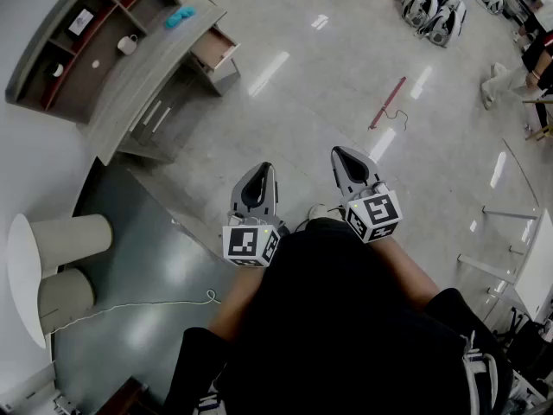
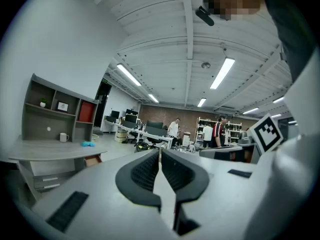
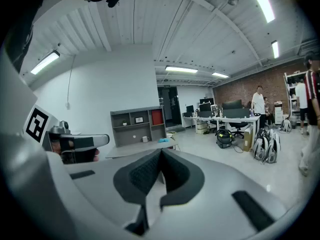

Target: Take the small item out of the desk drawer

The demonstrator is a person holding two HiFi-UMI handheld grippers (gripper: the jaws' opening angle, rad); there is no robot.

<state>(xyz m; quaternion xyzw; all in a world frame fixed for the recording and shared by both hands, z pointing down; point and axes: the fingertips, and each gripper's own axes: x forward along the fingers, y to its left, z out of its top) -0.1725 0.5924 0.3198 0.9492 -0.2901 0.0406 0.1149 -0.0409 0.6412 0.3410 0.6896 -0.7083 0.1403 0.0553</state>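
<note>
Desk drawer (image 1: pixel 216 48) is seen pulled out under one end of the grey desk (image 1: pixel 130 89), in the upper left of the head view. A brownish inside is framed by pale grey walls. Whether a small item lies in it cannot be told from this far off. In the left gripper view the same drawer is seen only as a small brown front below the desk top's edge.

On the desk top, near the corner above the drawer, a bright blue object (image 1: pixel 180 15) is laid. A white mug (image 1: pixel 127 44) is stood further back along the top, below the grey shelf unit (image 1: pixel 52 37) set along the desk's rear edge. One compartment of that unit is filled with red.

Both grippers are held level over the pale shiny floor (image 1: pixel 294 102), well apart from the desk and close to the person's dark-clothed body. The left gripper (image 1: pixel 261 169) is pressed together at its dark ribbed pads, with nothing between them. The right gripper (image 1: pixel 340 152) is likewise closed on nothing.

A red stick (image 1: pixel 387 102) is left on the floor beyond the grippers, and two beige cylinders (image 1: pixel 73 236) are stood at the left edge of the head view.
</note>
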